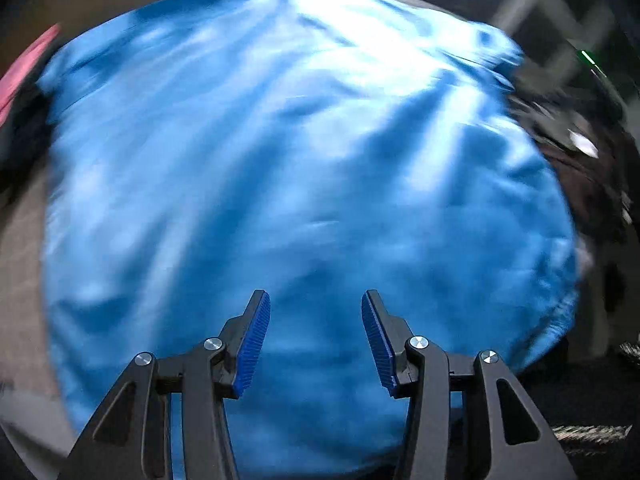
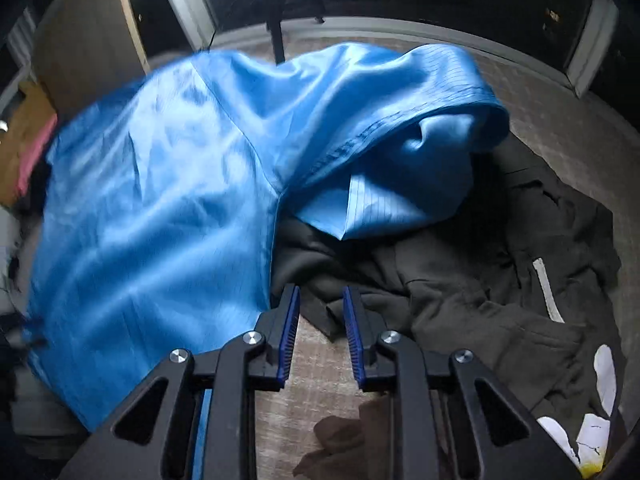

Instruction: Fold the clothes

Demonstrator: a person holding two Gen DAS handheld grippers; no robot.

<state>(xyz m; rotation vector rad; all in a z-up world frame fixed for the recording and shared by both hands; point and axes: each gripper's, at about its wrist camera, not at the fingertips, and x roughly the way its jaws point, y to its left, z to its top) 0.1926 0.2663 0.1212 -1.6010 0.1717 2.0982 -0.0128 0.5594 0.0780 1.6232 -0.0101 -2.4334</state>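
A shiny blue garment [image 1: 280,152] fills most of the left wrist view, blurred by motion. My left gripper [image 1: 316,304] is open and empty just above its near part. In the right wrist view the blue garment [image 2: 160,200] lies spread on the left, with a sleeve or hem folded over [image 2: 420,120] at the centre right. My right gripper [image 2: 320,300] is open and empty, beside the blue garment's right edge and over the edge of a dark garment [image 2: 460,280].
The dark grey garment with a white strip [image 2: 546,292] lies crumpled on the right. A pink item [image 2: 34,152] sits at the far left. A brown cloth [image 2: 340,440] lies near the front. A white printed piece [image 2: 592,420] is at the right corner. The surface [image 2: 320,364] is grey fabric.
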